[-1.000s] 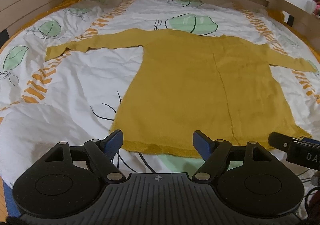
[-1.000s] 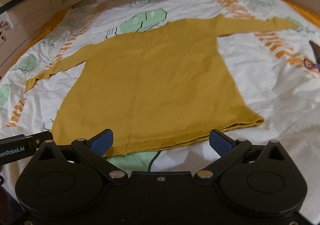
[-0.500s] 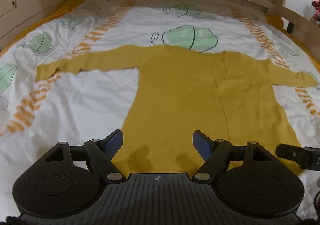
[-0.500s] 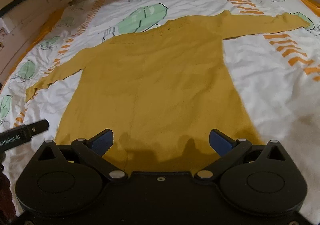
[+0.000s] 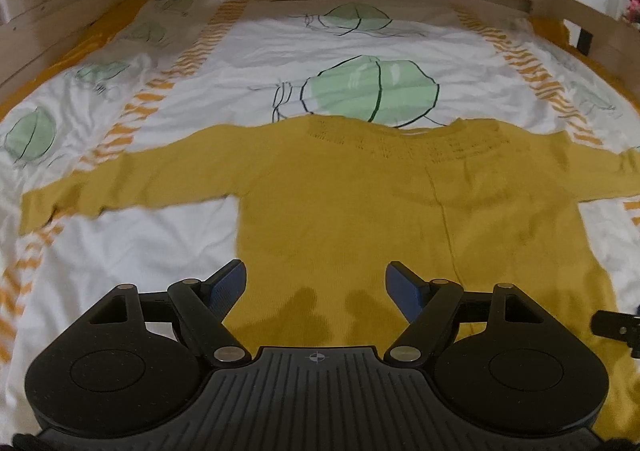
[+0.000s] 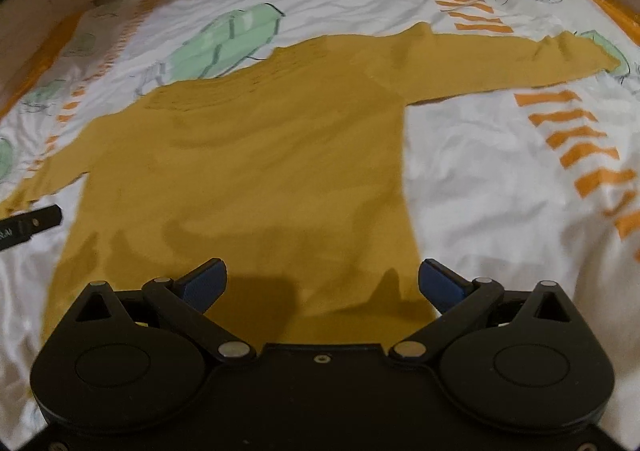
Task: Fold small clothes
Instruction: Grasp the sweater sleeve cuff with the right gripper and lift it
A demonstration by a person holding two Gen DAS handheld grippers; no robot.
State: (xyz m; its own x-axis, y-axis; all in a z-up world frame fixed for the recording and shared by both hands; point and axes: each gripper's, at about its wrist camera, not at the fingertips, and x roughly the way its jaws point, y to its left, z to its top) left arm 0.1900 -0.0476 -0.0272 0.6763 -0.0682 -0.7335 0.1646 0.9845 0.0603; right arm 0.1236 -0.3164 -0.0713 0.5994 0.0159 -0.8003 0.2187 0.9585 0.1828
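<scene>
Approach step: left gripper (image 5: pixel 316 283) and right gripper (image 6: pixel 322 281) both spread wide, empty, above mustard sweater (image 5: pixel 400 219) lying flat on the bedsheet (image 5: pixel 160 235). Sleeves out at nine and three o'clock. Next, likely: pinch a sleeve or shoulder edge at twelve o'clock.

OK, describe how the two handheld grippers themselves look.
Both match: the left gripper and right gripper have matte black bodies, two round discs, silver pivot pins and blue finger pads. The left's base is ribbed with a small crosshair mark; the right's is smooth. No sleeves show.
</scene>
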